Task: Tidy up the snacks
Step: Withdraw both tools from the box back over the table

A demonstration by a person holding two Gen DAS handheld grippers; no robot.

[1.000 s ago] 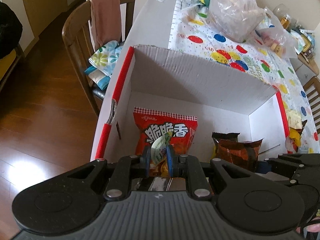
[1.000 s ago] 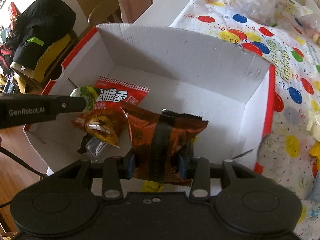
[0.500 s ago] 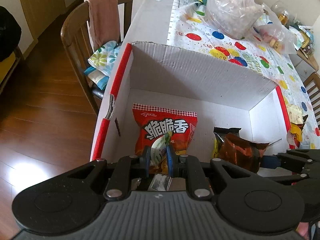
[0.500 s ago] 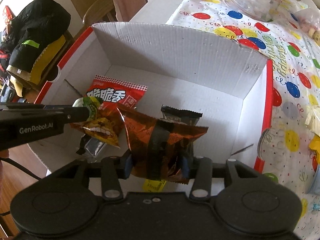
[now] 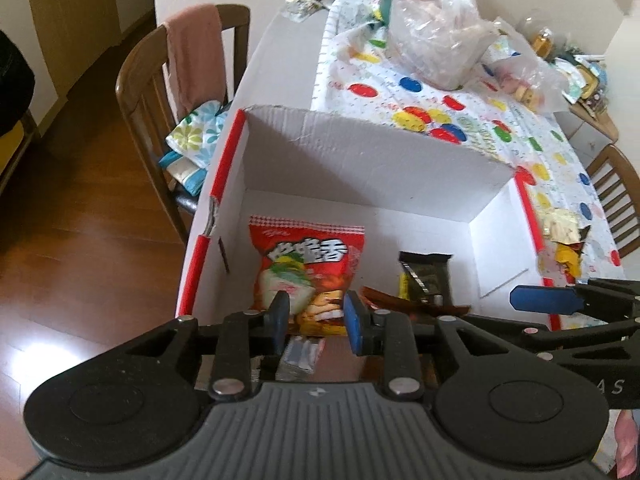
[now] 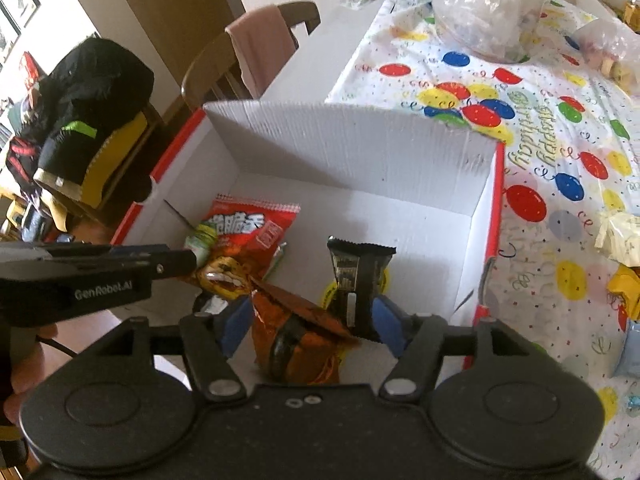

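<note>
The left black plastic handheld gripper has a ribbed grey housing, two round black discs, silver screws and blue-padded fingers. The right black plastic handheld gripper has a smooth black housing, matching discs, silver screws and blue-padded fingers. White "GenRobot.AI" lettering marks the left one's side.

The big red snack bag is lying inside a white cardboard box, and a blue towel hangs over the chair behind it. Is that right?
Not quite. The towel draped over the wooden chair is pink, not blue, as the left wrist view shows. The red snack bag does lie inside the white cardboard box.
</note>
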